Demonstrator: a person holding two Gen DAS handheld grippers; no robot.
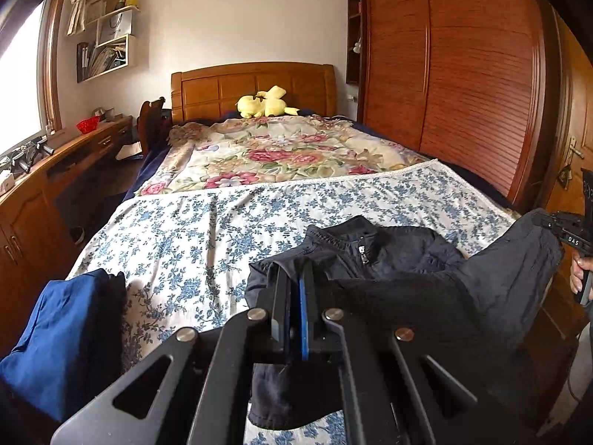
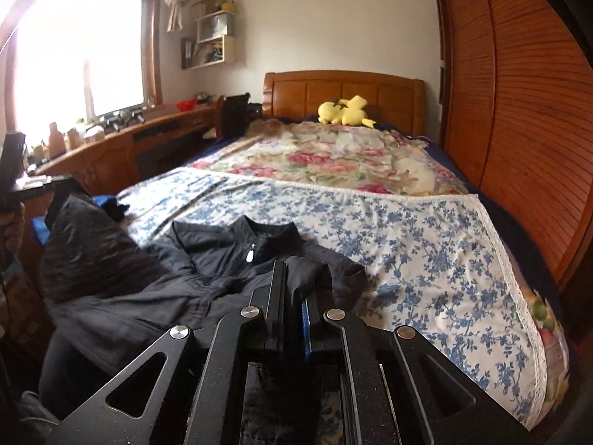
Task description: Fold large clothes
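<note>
A black zip-up jacket (image 1: pixel 400 259) lies front up at the foot of the bed, its collar towards the headboard; it also shows in the right wrist view (image 2: pixel 207 259). My left gripper (image 1: pixel 295 278) is shut on the jacket's left edge and lifts that fabric off the bed. My right gripper (image 2: pixel 294 278) is shut on the jacket's right edge, also lifted. The right gripper shows at the far right of the left wrist view (image 1: pixel 556 222), and the left gripper at the far left of the right wrist view (image 2: pixel 63 189).
The bed carries a blue-flowered white sheet (image 1: pixel 222 230) and a pink floral blanket (image 1: pixel 281 152). A folded blue garment (image 1: pixel 63 333) lies at the bed's left edge. A yellow plush toy (image 1: pixel 265 102) sits by the headboard. A wooden wardrobe (image 1: pixel 463 74) stands right, a desk (image 1: pixel 55 163) left.
</note>
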